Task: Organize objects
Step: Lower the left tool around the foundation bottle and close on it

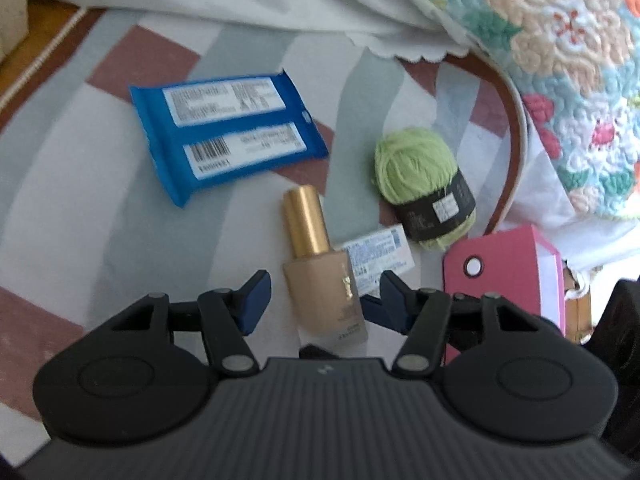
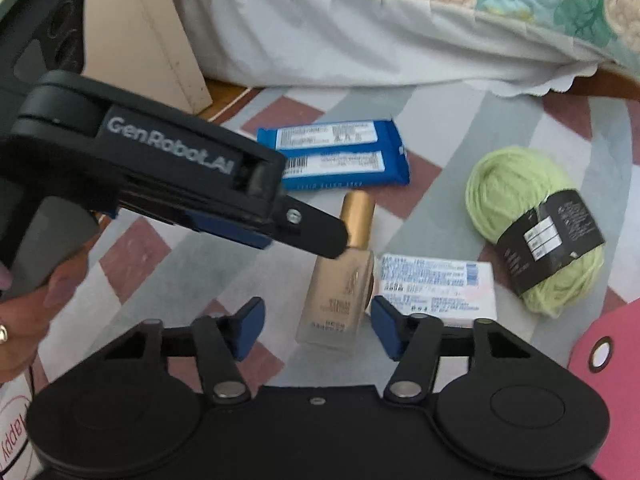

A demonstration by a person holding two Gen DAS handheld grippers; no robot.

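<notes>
Nearest the left wrist camera, the left tongs (image 1: 320,300) stand spread around the lower body of the beige glass foundation bottle with a gold cap (image 1: 320,272), which lies flat on the striped grey, white and maroon rug (image 1: 60,200); the blue pads show gaps on both sides, so nothing is pinched. The right tongs (image 2: 318,330) are also spread, straddling the base of that same bottle without pressing it.

Going left to right across the rug: the flat blue plastic wipes packet with white labels (image 1: 224,132) lies well clear to the upper left. The bottle is at the centre. The small white printed carton (image 2: 436,292) lies just beside it, seemingly touching its right side. The ball of light green yarn with a black paper band (image 1: 426,184) sits further right, and a pink cardboard box with a round eyelet (image 1: 504,280) lies at the right edge.

The main risk is that both tongs aim at one bottle. If both close, their fingers may collide or twist the smooth glass loose. The right finger of either tool could also catch the carton and drag it along. Squeezing near the base may let the bottle pivot, its heavier capped end dipping.
</notes>
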